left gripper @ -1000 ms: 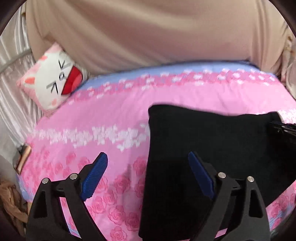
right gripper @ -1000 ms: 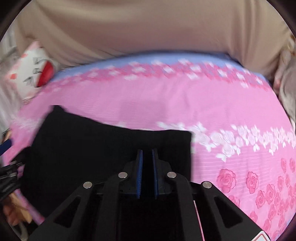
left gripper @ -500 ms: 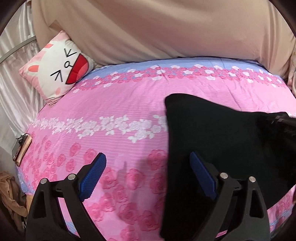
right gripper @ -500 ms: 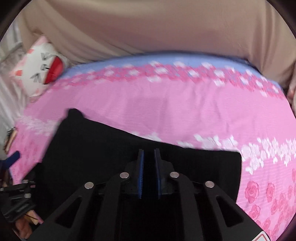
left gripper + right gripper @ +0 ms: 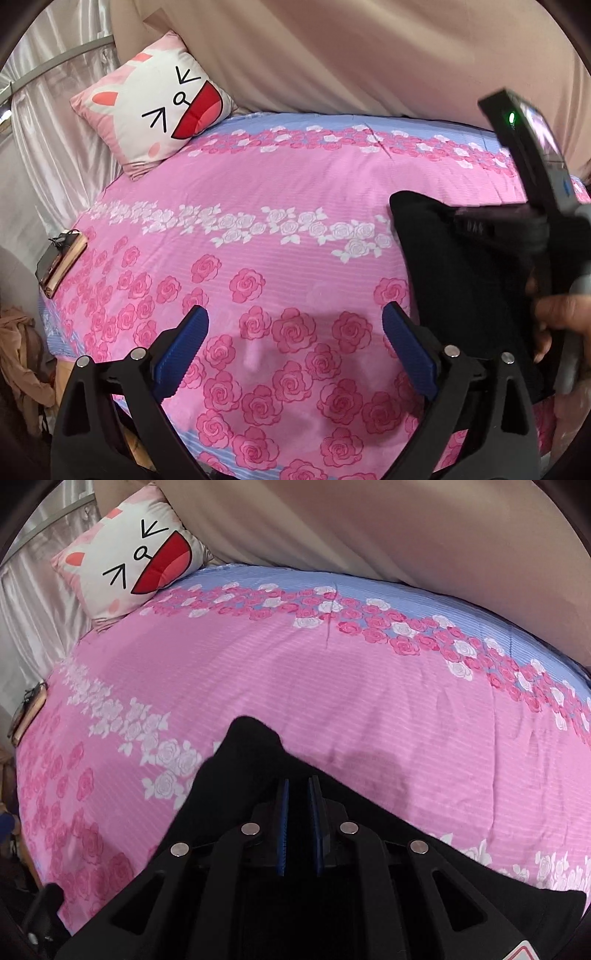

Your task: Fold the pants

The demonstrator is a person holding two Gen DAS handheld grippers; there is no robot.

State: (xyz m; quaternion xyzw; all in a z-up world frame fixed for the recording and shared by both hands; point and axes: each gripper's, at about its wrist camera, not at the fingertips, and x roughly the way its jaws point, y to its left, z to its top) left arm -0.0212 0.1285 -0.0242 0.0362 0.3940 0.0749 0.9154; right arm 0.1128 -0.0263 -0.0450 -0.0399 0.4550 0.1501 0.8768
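The black pants (image 5: 461, 288) lie at the right side of the pink rose bedsheet (image 5: 280, 192). My right gripper (image 5: 298, 786) is shut on the black cloth, and a raised corner of the pants (image 5: 251, 734) peaks just ahead of its blue pads. In the left wrist view a person's hand (image 5: 561, 310) holds that gripper over the pants. My left gripper (image 5: 295, 314) hangs over bare sheet to the left of the pants, its jaws opening wide with nothing between them.
A cartoon-face pillow (image 5: 162, 110) leans at the bed's far left corner. A phone on a wallet (image 5: 61, 262) lies on the left edge. Beige fabric (image 5: 369, 55) hangs behind the bed, with silvery curtain on the left. Brown cloth (image 5: 18, 350) sits below the bed's left corner.
My left gripper has slid left off the pants onto bare sheet and its jaws have widened a little. The right gripper has swung across with the black cloth still in it.
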